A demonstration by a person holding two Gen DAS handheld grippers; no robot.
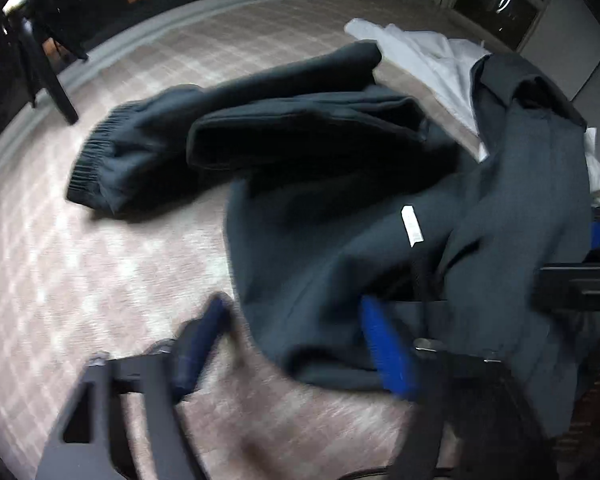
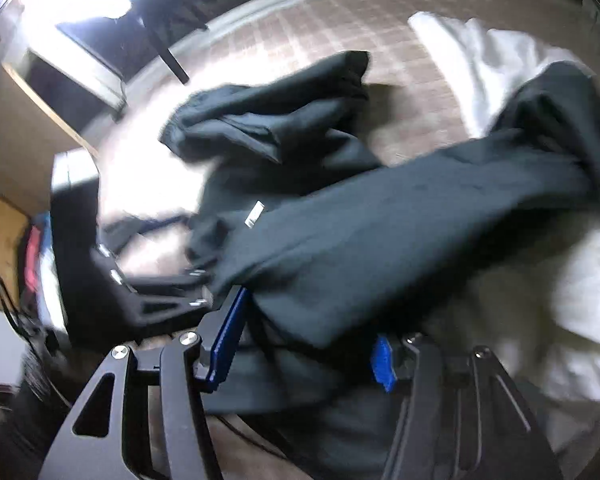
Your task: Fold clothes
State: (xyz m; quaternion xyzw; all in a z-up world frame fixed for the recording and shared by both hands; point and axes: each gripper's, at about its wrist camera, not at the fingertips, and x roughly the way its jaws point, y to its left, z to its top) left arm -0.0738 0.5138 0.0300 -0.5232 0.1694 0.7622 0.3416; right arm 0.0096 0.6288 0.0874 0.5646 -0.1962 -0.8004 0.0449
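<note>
The dark trousers [image 1: 340,208] are thick, matt cloth, soft and faintly fuzzy, with a ribbed elastic cuff [image 1: 88,164] and a small white label [image 1: 412,226] of woven or papery stuff. The white garment [image 1: 428,56] at the bed's far corner is thinner, smoother cloth, creased. The bedspread [image 1: 80,272] is matt cloth in a pale checked weave with a slight nap. The left gripper [image 1: 300,344] has black matt arms, metal or hard plastic I cannot tell, with bright metal screws; its fingers [image 1: 384,348] carry blue pads of ridged, dull plastic or rubber. The right gripper [image 2: 304,340] has the same: smooth black frame, shiny screw heads, blue pads.
</note>
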